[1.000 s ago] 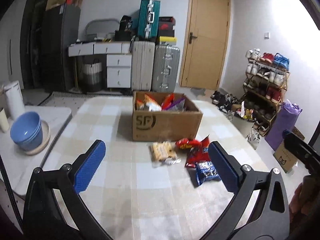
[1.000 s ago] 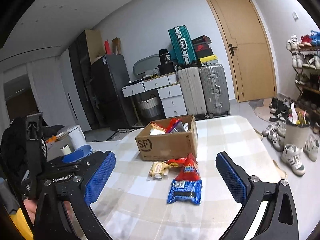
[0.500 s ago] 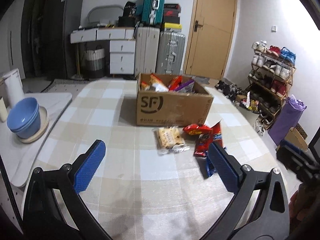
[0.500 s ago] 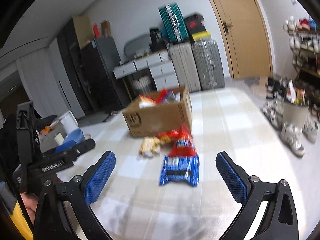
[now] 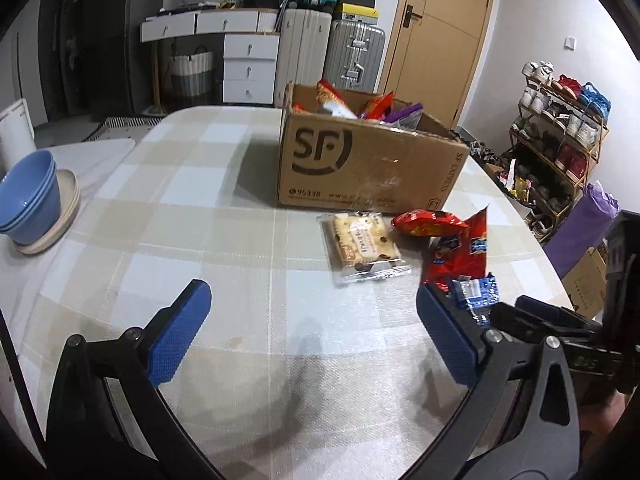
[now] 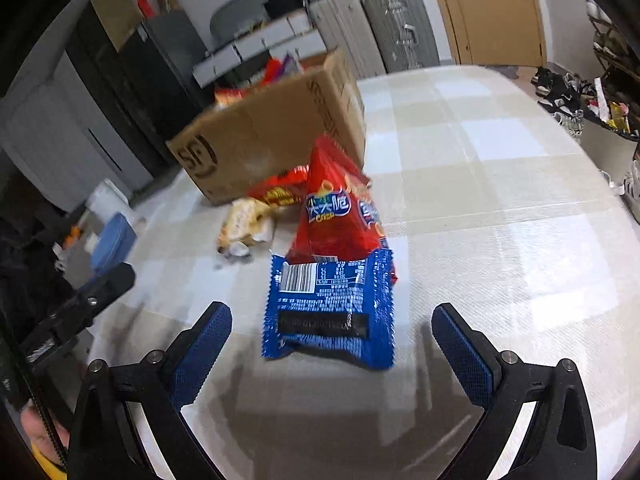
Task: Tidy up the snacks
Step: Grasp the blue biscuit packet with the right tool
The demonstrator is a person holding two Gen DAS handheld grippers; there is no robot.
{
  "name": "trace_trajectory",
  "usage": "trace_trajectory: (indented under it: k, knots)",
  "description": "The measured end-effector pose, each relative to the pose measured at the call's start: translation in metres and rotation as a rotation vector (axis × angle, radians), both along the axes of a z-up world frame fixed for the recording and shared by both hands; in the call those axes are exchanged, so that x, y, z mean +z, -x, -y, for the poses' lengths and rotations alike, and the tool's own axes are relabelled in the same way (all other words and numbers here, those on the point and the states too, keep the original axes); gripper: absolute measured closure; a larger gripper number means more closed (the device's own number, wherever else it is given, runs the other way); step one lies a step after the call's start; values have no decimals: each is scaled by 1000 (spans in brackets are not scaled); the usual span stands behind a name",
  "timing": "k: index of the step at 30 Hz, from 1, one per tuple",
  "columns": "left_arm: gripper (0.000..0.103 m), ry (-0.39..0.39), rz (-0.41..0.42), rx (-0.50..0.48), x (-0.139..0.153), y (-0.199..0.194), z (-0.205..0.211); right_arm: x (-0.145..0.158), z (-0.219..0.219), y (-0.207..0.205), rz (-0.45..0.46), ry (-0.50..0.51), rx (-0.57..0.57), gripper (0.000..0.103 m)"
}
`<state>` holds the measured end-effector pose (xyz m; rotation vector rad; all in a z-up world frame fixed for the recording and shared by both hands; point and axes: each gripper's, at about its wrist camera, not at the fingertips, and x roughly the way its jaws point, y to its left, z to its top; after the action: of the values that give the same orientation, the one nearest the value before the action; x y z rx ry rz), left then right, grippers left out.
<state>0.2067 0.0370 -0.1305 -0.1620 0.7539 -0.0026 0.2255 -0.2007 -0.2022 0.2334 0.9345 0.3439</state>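
Observation:
A cardboard SF box [image 5: 360, 160] [image 6: 272, 128] holding several snack packs stands on the checked table. In front of it lie a clear biscuit pack [image 5: 366, 246] [image 6: 240, 224], a small red pack [image 5: 428, 224] [image 6: 280, 194], a tall red crisp bag [image 5: 460, 252] [image 6: 332, 208] and a blue pack [image 5: 476, 292] [image 6: 332, 308]. My right gripper [image 6: 332, 352] is open, low over the table, its fingers either side of the blue pack's near end without touching it. My left gripper [image 5: 312, 332] is open and holds nothing, left of and short of the snacks.
Stacked blue bowls [image 5: 26, 196] on a plate sit at the table's left, beside a white container [image 5: 16, 132]. Suitcases [image 5: 332, 48], drawers and a door stand behind the table. A shoe rack [image 5: 560, 132] and a purple bag [image 5: 580, 232] are at the right.
Both grippers have moved forward and down toward the snacks. The right one now has the blue pack just ahead between its fingers. Both remain open.

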Motion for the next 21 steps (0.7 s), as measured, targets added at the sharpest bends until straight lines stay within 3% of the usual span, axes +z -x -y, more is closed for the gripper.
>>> trace_trajectory:
  k: [6, 12, 16, 21]
  knots:
    - [0, 12, -24, 6, -13, -11, -5, -9, -28, -13, -5, 158, 25, 2]
    - [0, 26, -42, 14, -20, -13, -11, -9, -31, -9, 32, 249, 50, 34]
    - [0, 24, -46, 12, -21, -15, -11, -6, -19, -5, 41, 156, 62, 54]
    - [0, 8, -50, 12, -21, -18, -10, 2, -1, 5, 92, 20, 70, 56]
